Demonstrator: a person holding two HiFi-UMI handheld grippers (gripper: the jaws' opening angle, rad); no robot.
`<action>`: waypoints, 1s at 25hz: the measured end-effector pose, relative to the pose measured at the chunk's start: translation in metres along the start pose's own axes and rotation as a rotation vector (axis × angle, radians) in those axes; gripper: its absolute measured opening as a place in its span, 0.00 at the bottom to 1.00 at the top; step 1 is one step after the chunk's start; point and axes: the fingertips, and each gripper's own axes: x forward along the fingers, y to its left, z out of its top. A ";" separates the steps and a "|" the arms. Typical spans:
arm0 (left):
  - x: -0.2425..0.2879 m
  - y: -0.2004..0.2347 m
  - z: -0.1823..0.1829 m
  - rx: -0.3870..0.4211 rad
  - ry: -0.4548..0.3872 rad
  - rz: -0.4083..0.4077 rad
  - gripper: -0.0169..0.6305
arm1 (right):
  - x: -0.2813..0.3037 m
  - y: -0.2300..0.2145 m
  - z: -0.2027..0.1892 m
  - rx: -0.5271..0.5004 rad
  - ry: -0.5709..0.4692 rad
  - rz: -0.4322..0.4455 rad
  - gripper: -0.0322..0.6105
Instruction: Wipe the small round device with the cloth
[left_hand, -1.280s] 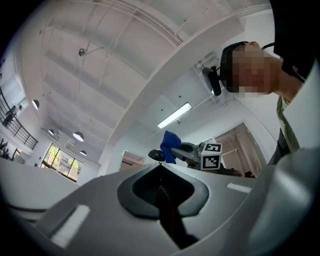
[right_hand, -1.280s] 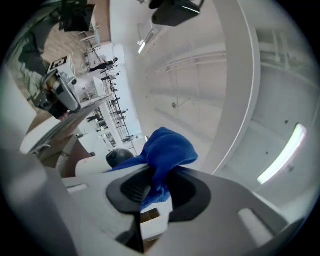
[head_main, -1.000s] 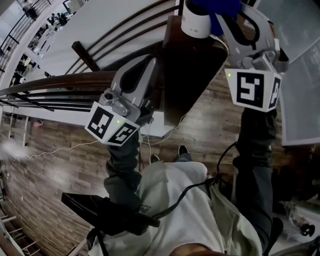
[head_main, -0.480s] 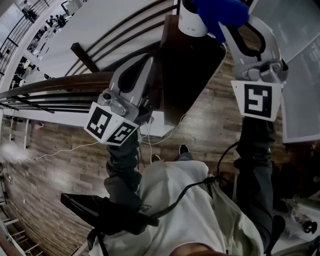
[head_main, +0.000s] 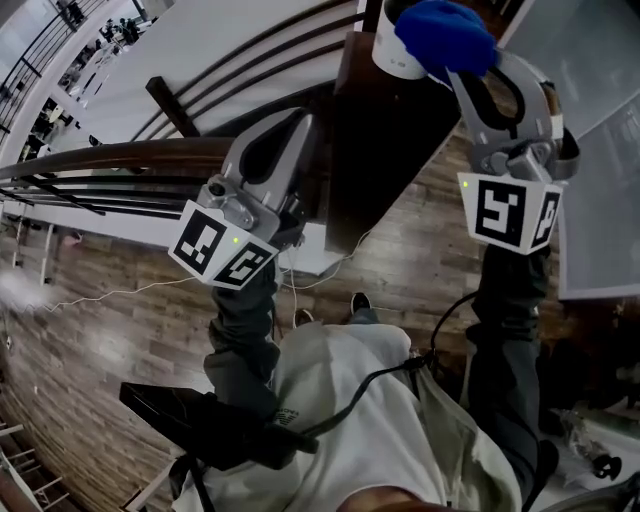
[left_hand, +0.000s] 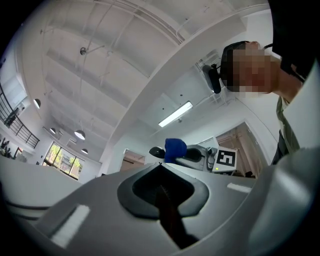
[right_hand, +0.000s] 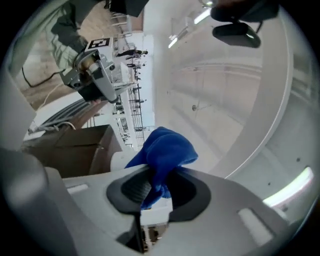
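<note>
Blue cloth (head_main: 445, 35): soft and bunched, and it's puffing out past the tips of my right gripper (head_main: 458, 72).
Right gripper: the jaws are clamped on the cloth, with a fold of it pinched between the dark pads and the rest bulging out ahead.
Left gripper (head_main: 302, 125): the jaws are pressed together, with nothing between them that I can see. It sits low, beside the near left edge of the table (head_main: 385, 150).
Print: there are black-and-white square patterns on the left cube (head_main: 222, 245) and the right cube (head_main: 505, 208), each with a small green light. I can't read any words or brand on anything.
Device (head_main: 393, 48): small, round and white, standing at the far end of the dark brown table.
Device to right gripper: it's right at my jaw tips, just to their left. In the head view the cloth overlaps its right side. In the right gripper view its white rounded body shows just beside the cloth's lower left. I can't tell whether the cloth is pressing on it.
Device to left gripper: they're apart, with the length of the table top between them.
Floor (head_main: 110, 350): wooden planks far below, with a thin white cable (head_main: 130, 292) trailing across them.
</note>
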 end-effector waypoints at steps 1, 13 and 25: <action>0.000 0.000 -0.001 -0.002 -0.002 0.001 0.03 | 0.004 -0.010 0.007 -0.051 0.001 -0.032 0.19; -0.013 -0.002 -0.009 -0.008 0.007 0.013 0.03 | 0.054 0.049 0.050 -0.342 0.023 0.136 0.19; -0.011 0.003 -0.006 -0.018 0.007 0.009 0.03 | -0.026 -0.005 0.054 0.074 -0.114 -0.108 0.19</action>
